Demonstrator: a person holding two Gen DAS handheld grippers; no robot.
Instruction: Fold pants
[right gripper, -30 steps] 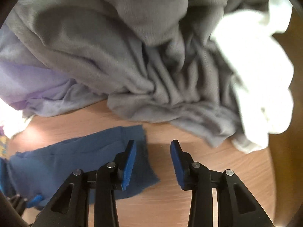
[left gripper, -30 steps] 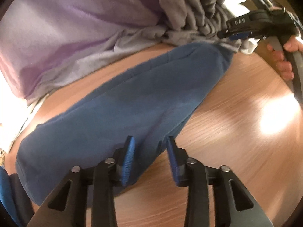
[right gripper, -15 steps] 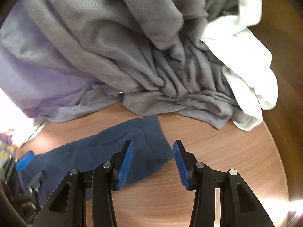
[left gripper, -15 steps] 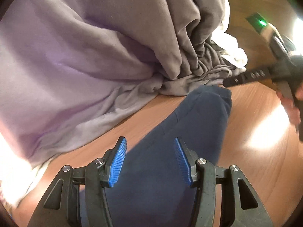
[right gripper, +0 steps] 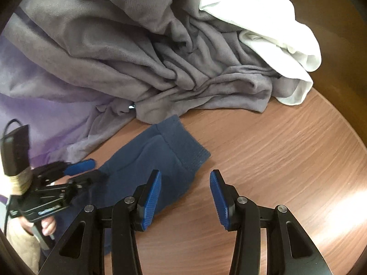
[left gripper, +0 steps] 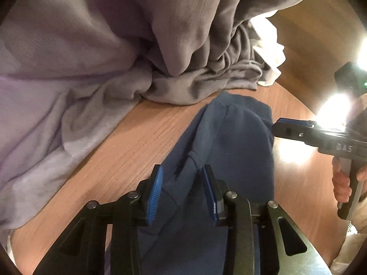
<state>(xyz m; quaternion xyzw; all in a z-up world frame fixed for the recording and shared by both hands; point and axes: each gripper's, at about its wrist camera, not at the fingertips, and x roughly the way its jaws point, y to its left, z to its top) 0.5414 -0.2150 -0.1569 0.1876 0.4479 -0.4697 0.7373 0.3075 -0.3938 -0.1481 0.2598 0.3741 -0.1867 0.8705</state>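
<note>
The blue pants (left gripper: pixel 231 142) lie flat on the wooden bench (right gripper: pixel 275 155), cuff toward the grey heap at twelve o'clock; the left claw (left gripper: pixel 182 191), just closing, straddles a fabric ridge unpinched, the right claw (right gripper: pixel 185 198) spread.

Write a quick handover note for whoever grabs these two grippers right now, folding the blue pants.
Left gripper: jaws have just been closing over a raised fold of the blue pants; pads not clearly pinching yet.
Right gripper: open, empty, hanging over the pants' ribbed end, one pad above cloth, the other above bare table.
Pants lie stretched flat on the wooden table, their far end against the grey blanket, with a white cloth behind.
Done: pants laid out. Left: grip both spots, make the fold.
</note>
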